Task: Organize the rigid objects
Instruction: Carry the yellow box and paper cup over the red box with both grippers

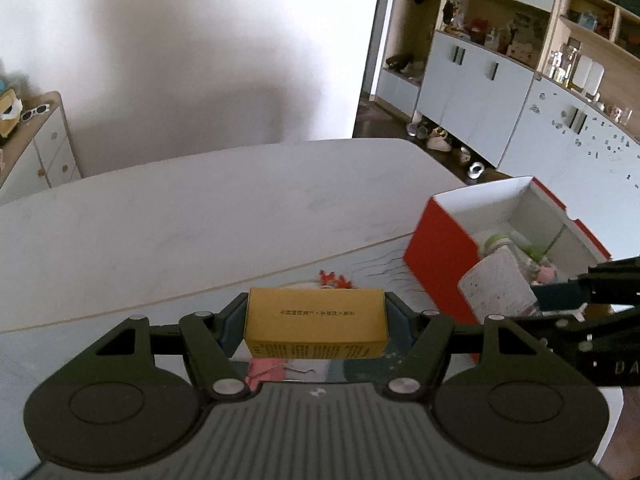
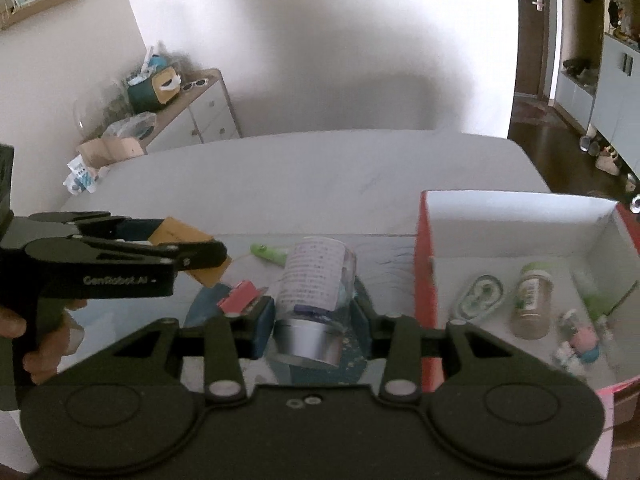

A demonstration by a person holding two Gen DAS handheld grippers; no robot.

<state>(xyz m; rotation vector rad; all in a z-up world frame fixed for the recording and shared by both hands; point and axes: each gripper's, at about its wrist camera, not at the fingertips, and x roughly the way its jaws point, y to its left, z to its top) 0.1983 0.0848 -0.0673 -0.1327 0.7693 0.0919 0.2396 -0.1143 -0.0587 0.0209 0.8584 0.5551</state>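
Beside the red box (image 2: pixel 425 280), on its left, the right gripper (image 2: pixel 310 316) is clamping a clear bottle (image 2: pixel 316 280) between its pads, cap end toward the camera; gripping low on the body is probably keeping it steady for a drop over the box wall. Its white label is carrying lines of small print, too blurred to read. Further left of the box, the left gripper (image 1: pixel 316 322) is holding a yellow carton (image 1: pixel 316 320) by its two short ends, pads pressing the sides so the long face is lying level. One line of dark characters is running along that face, upside down and too small to make out. Seen from the right wrist, the left gripper's body is showing pale lettering that reads roughly "GenRobot.AI". Inside the box a brown jar (image 2: pixel 530 300) and a tape dispenser (image 2: pixel 478 296) are already lying, so both held items are likely heading there. Left of the box, a green pen (image 2: pixel 269 253) and a pink clip (image 2: pixel 240 296) are waiting on the table (image 2: pixel 300 168)
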